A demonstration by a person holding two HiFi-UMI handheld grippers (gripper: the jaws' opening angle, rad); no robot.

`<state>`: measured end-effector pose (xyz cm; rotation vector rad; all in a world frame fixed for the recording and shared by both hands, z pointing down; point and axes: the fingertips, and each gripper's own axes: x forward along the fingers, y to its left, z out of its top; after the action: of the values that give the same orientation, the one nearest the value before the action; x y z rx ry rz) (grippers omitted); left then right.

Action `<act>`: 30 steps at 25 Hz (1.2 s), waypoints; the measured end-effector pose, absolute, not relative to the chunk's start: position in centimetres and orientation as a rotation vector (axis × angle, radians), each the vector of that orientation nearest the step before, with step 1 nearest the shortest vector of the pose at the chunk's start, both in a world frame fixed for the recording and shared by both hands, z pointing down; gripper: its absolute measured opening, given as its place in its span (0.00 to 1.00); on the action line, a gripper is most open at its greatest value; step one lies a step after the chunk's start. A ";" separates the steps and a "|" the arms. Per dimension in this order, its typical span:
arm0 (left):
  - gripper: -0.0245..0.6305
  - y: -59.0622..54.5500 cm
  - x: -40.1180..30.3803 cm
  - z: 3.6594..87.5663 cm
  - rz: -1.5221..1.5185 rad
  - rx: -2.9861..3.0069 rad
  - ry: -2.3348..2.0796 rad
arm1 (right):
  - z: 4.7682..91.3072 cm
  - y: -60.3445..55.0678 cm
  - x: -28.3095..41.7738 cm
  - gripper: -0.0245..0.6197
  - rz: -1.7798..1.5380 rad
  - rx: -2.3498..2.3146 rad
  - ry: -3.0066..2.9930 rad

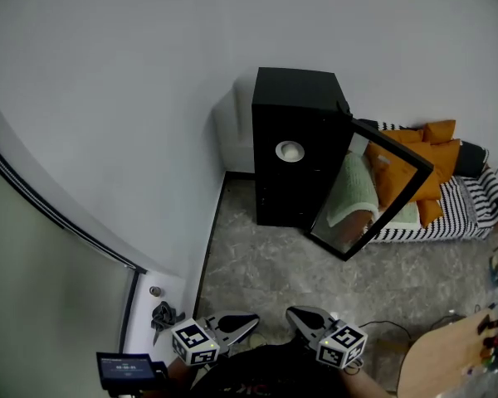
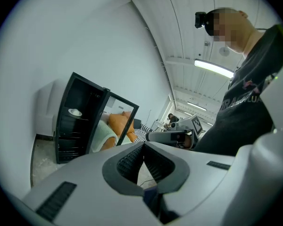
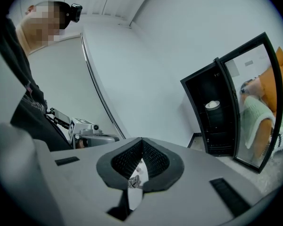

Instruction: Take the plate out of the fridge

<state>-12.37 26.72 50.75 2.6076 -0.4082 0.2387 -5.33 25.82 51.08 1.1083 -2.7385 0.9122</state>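
Note:
A small black fridge (image 1: 295,148) stands against the far wall, its mirrored door (image 1: 372,191) swung open to the right. A white plate (image 1: 290,150) rests on an upper shelf inside; the same plate (image 2: 75,112) shows in the left gripper view and again, as the plate (image 3: 212,104), in the right gripper view. My left gripper (image 1: 253,320) and right gripper (image 1: 290,313) are held low near the person's body, far from the fridge. Both are shut with nothing between the jaws, tips meeting in the left gripper (image 2: 143,144) and right gripper (image 3: 142,139) views.
A bed with a striped cover (image 1: 456,210) and orange pillows (image 1: 427,160) lies right of the fridge. A grey speckled floor (image 1: 290,264) stretches between me and the fridge. A wooden board (image 1: 448,359) is at bottom right. A cable clump (image 1: 163,314) lies by the left wall.

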 end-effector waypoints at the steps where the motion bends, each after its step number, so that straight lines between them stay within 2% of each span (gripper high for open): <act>1: 0.04 26.5 -12.7 50.8 0.237 2.602 -0.425 | 51.1 25.3 -5.4 0.05 0.910 1.103 -2.739; 15: 0.04 18.7 -15.2 52.5 0.189 2.469 -0.762 | 52.5 11.5 -4.0 0.05 0.945 1.013 -2.794; 24: 0.04 7.8 -10.8 53.7 0.150 2.421 -0.829 | 55.2 -3.1 0.9 0.05 1.029 1.052 -2.758; 30: 0.04 0.6 -7.5 54.6 0.223 2.402 -0.853 | 60.2 -13.2 6.1 0.05 1.336 1.212 -2.619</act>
<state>-7.52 0.60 54.62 2.4020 -0.8531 0.2230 6.14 -13.17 60.16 1.2117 -2.6192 1.3358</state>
